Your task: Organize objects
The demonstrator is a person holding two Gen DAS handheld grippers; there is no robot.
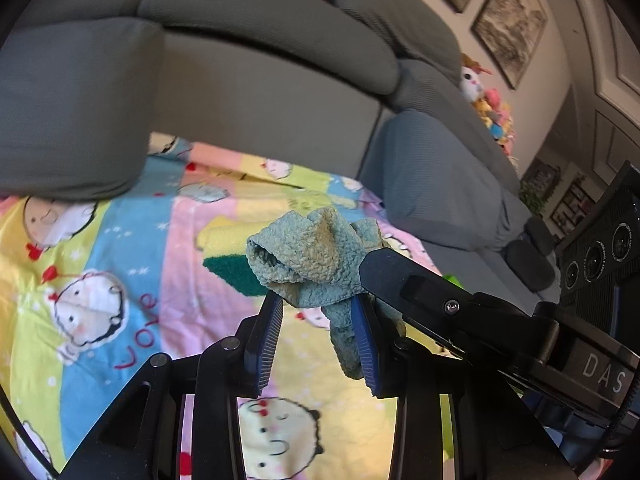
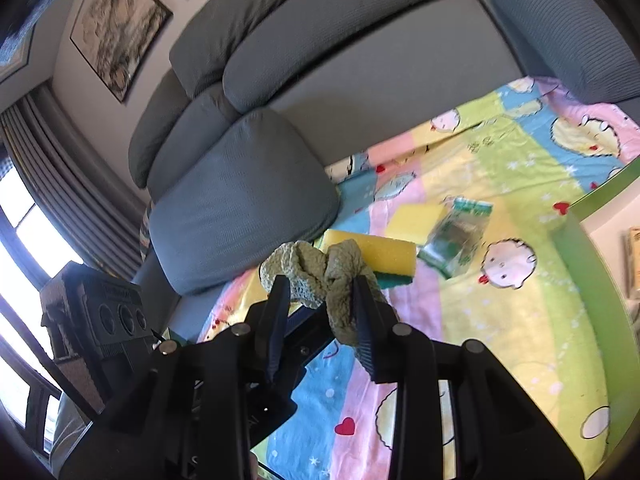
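Teal fleece cloth (image 1: 308, 260) hangs bunched between both tools, lifted clear of the cartoon-print sheet (image 1: 132, 240). Left tool (image 1: 320, 312) pinches one fold; right tool (image 2: 320, 300) pinches another. A yellow sponge (image 2: 380, 252) lies just beyond, near grey sofa cushions (image 2: 240, 200). Green tray rim (image 2: 592, 280) bounds the sheet's right side

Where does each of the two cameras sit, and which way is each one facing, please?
Left wrist view: on the left gripper, looking along its fingers at the green cloth, the cartoon blanket and the grey sofa; the right gripper reaches in from the right.
Right wrist view: on the right gripper, facing the same cloth, a yellow sponge, a clear packet and a green tray; the left gripper's body shows lower left.
Shared: cloth, blanket, sofa.
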